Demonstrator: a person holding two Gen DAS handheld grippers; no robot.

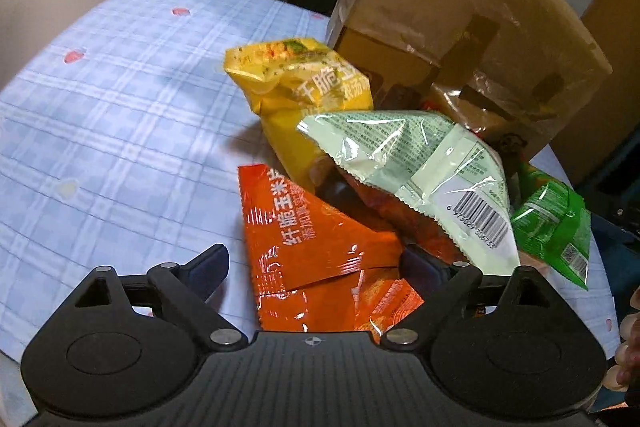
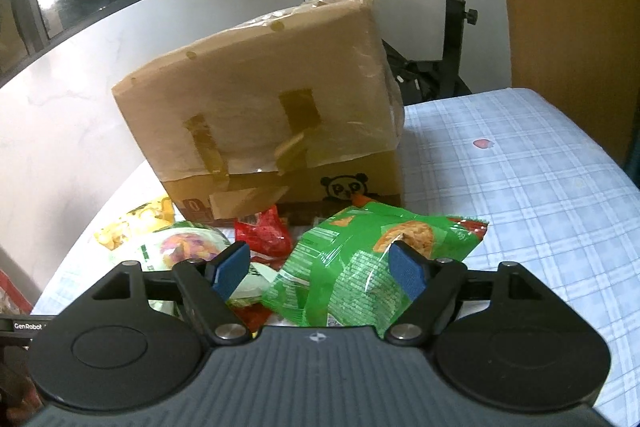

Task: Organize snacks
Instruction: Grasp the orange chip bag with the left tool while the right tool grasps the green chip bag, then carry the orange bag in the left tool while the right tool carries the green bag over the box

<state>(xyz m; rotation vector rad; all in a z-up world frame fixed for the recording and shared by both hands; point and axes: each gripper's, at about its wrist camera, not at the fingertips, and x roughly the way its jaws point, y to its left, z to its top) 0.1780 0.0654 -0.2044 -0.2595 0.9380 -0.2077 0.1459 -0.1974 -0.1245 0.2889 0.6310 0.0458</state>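
1. Snacks sit in a loose heap on a blue plaid cloth point(image 1: 120, 131), right in front of a taped cardboard box point(image 2: 264, 99).
2. Left wrist view: orange packet point(image 1: 316, 247) is nearest, yellow packet point(image 1: 304, 95) stands behind it, pale green packet point(image 1: 424, 171) lies barcode-up over both and leans toward the box.
3. Bright green packet point(image 2: 352, 259) lies on the pile's edge; in the left view it shows to the right of the pale green one point(image 1: 556, 227).
4. Right wrist view also shows a small red packet point(image 2: 266, 235) at the box base, a white packet with fruit print point(image 2: 180, 247) and a yellow crinkled bag point(image 2: 132, 223) to the left.
5. Left gripper point(image 1: 316, 265): jaws spread wide, orange packet lies between them. Right finger is partly hidden under the pale green packet; cannot tell whether either pad touches. No squeeze visible.
6. Right gripper point(image 2: 320, 269): jaws apart, straddling the bright green packet. The right blue pad point(image 2: 406, 273) lies against the wrapper, the left one stands off it, not clamped.
7. Box: panda print low on the front, tape patches on the flap, plastic film over the top.
8. Behind: white wall, exercise bike point(image 2: 452, 7), dark window.
9. Fingertips of a hand point(image 1: 626, 347) at the right edge of the left view.
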